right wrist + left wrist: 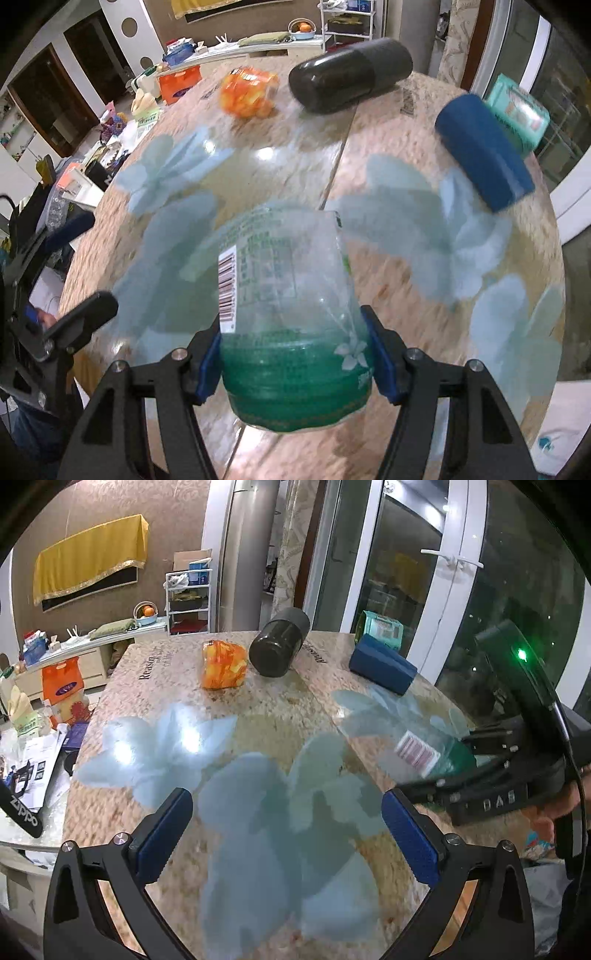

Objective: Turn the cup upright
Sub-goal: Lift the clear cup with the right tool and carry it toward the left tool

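Note:
The cup (288,317) is clear plastic with a green band, a white flower print and a barcode label. My right gripper (295,354) is shut on it at the green end and holds it tilted over the table, its clear end pointing away. In the left wrist view the cup (424,751) shows at the right, held by the right gripper's black body. My left gripper (288,834) is open and empty above the table's near part, its blue pads (162,834) wide apart.
On the flowered table (258,716) lie a black bottle (279,646) on its side, an orange packet (223,664), a dark blue cup (382,664) on its side and a teal packet (380,627). Glass doors stand at the right. Cluttered furniture stands at the left.

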